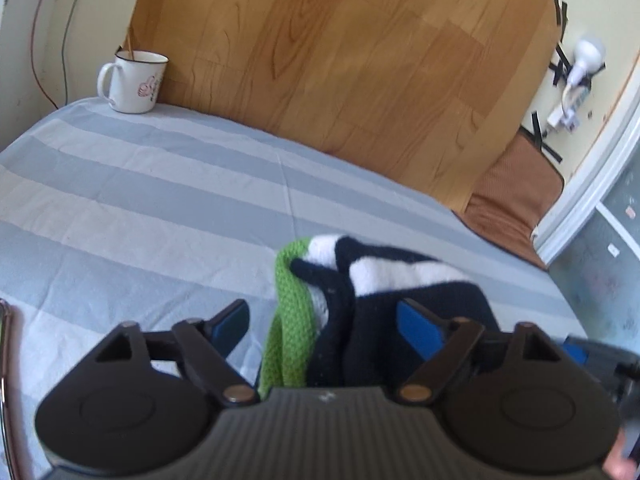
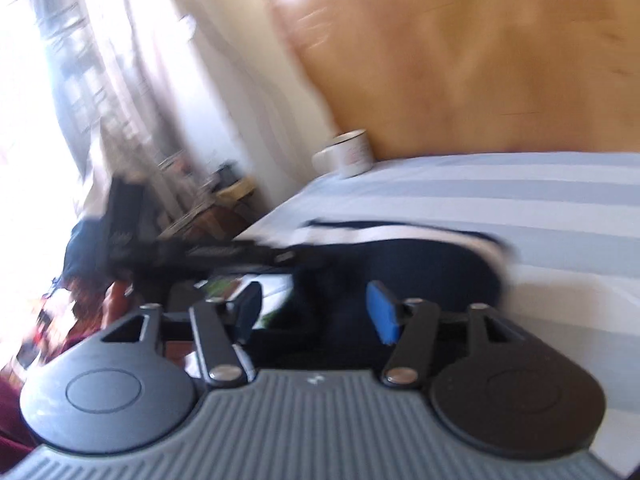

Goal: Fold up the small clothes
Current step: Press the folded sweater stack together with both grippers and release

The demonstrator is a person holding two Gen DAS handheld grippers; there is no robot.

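Note:
A small knitted garment (image 1: pixel 360 280), navy with white stripes and a green edge, lies bunched on the grey-and-white striped cloth (image 1: pixel 160 184). My left gripper (image 1: pixel 326 320) stands open around its near end, the blue pads (image 1: pixel 420 326) apart from the knit. The right wrist view is blurred. There the same garment (image 2: pixel 400 256) lies dark on the striped cloth (image 2: pixel 520 200), and my right gripper (image 2: pixel 316 312) is open with the garment's near edge between its fingers, untouched by the pads (image 2: pixel 384 316). The left gripper's black body (image 2: pixel 192 256) reaches in from the left.
A white enamel mug (image 1: pixel 134 82) stands at the cloth's far left corner, also seen as a blurred mug (image 2: pixel 346 154). A wooden board (image 1: pixel 340 60) backs the surface. A brown cushion (image 1: pixel 516 196) lies at the far right. A white lamp (image 1: pixel 584 58) is taped to the wall.

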